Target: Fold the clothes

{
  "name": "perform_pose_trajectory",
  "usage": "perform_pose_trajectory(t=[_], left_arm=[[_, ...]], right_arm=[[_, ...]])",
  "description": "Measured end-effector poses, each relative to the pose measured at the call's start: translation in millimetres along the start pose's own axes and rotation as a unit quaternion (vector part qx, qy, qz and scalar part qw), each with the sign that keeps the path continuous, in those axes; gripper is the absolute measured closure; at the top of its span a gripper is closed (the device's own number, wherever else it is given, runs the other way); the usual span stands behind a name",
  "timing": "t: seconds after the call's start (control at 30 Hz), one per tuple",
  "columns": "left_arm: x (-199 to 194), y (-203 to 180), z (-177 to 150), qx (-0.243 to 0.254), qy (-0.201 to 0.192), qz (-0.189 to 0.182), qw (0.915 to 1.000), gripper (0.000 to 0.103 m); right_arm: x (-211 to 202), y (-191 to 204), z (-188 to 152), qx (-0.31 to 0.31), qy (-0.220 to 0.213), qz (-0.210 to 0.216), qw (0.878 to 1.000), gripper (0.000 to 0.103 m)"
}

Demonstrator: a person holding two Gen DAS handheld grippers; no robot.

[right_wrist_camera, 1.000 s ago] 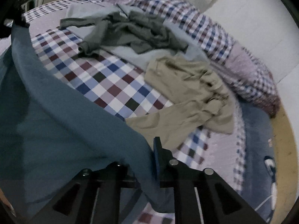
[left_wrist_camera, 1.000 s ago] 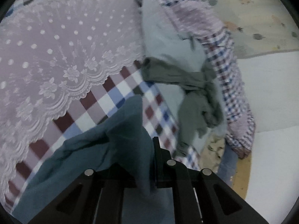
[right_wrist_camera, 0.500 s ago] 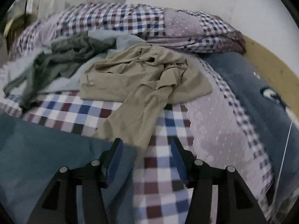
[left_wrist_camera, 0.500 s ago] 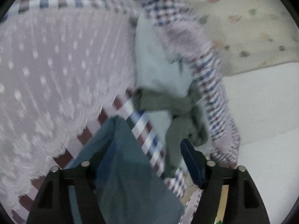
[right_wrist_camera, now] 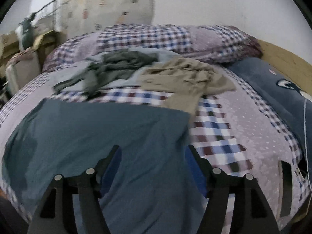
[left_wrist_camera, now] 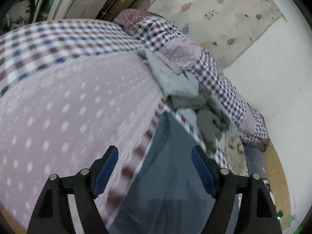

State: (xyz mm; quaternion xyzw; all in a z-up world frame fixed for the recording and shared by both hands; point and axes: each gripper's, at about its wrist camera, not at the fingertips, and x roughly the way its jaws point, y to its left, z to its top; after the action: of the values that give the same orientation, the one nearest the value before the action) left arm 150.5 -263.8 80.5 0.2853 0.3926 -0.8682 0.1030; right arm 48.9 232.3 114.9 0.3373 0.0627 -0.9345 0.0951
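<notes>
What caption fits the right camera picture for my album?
Open right gripper above the teal garment spread on the checked bed.

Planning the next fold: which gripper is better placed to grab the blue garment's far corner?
Right gripper, probably: open over the blue garment, whose far corner lies just ahead.

Your left gripper [left_wrist_camera: 155,157] has its jaws spread wide, the two blue-padded fingers [left_wrist_camera: 106,168] well apart and pinching nothing. Your right gripper [right_wrist_camera: 154,156] is just as wide, black fingers [right_wrist_camera: 198,162] splayed to either side with nothing caught between them. Both point forward and tilt slightly downward. Neither of your hands shows in either wrist view.
</notes>
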Motion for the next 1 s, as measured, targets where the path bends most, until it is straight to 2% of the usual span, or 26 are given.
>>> perform_pose_trajectory(t=[0.07,0.2,0.27,0.37,0.43,0.6,0.67,0.83,1.0], left_arm=[[-11,8,-20,0.000,0.001,0.002,1.0000,0.022],[-29,30,-52,-0.010,0.003,0.003,0.9999,0.022],[-32,37,-64,-0.014,0.015,0.011,0.9997,0.022],[-36,35,-71,0.013,0.017,0.019,0.9996,0.022],[-38,35,-74,0.028,0.014,0.029,0.9991,0.022],[-34,42,-81,0.013,0.039,0.023,0.9989,0.022],[-33,41,-83,0.013,0.042,0.022,0.9988,0.022],[-35,33,-93,0.021,0.051,0.011,0.9984,0.022],[-34,25,-100,0.017,0.060,0.000,0.9980,0.022]], right_arm=[[-12,16,-10,-0.005,-0.007,0.019,1.000,0.031],[-24,40,-35,0.012,0.008,0.063,0.998,0.030],[-25,49,-48,0.013,0.020,0.069,0.997,0.030],[-25,46,-63,0.028,0.029,0.067,0.997,0.030],[-27,32,-68,0.056,0.028,0.049,0.997,0.030],[-49,-21,-68,0.150,-0.011,-0.002,0.989,0.030],[-70,-53,-72,0.208,-0.042,-0.021,0.977,0.030],[-86,-102,-90,0.304,-0.048,-0.016,0.951,0.030],[-85,-95,-93,0.267,-0.038,0.001,0.963,0.032]])
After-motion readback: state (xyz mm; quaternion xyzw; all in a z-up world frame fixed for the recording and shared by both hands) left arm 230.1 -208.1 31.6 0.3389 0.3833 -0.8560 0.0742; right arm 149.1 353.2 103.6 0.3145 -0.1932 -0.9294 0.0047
